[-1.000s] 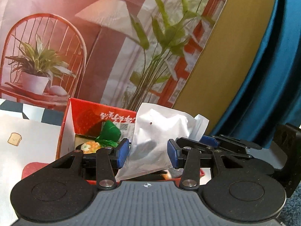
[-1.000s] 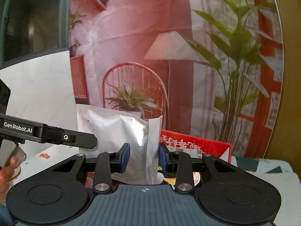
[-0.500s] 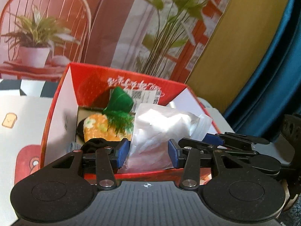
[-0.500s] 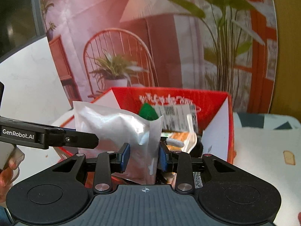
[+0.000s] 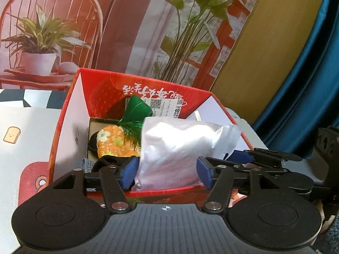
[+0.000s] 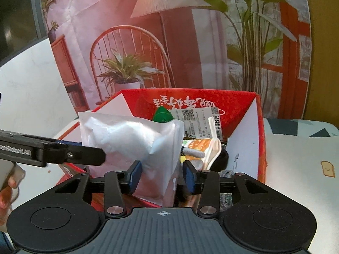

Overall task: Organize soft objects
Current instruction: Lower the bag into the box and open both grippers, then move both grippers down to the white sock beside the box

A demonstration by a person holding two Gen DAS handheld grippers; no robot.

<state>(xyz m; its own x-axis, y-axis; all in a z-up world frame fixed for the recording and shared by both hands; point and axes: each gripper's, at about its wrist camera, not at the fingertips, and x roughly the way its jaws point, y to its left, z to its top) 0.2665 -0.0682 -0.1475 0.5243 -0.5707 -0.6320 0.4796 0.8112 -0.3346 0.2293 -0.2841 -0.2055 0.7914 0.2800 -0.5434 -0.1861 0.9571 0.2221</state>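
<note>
A white plastic bag (image 5: 173,154) rests in the near right part of the red cardboard box (image 5: 70,114), beside an orange plush carrot with a green top (image 5: 114,141). My left gripper (image 5: 166,173) straddles the bag; its jaws are opening and the blue pads sit at the bag's sides without squeezing it. In the right wrist view my right gripper (image 6: 162,177) has the bag's sealed edge (image 6: 165,158) between its jaws, which are opening too, and a gap shows at the right pad. The left gripper's finger (image 6: 84,154) crosses in front of the bag.
The box (image 6: 243,144) also holds a dark round item, a grey knitted piece (image 6: 226,173) and a shipping label. A white mat with a toast drawing (image 5: 12,135) lies left of it. A printed backdrop stands behind, with a blue curtain (image 5: 307,84) at the right. A hand (image 6: 8,190) grips the left tool.
Both grippers have come down with the bag, from above the box to inside it. In the last half second both pairs of jaws have spread and the bag has puffed out.
</note>
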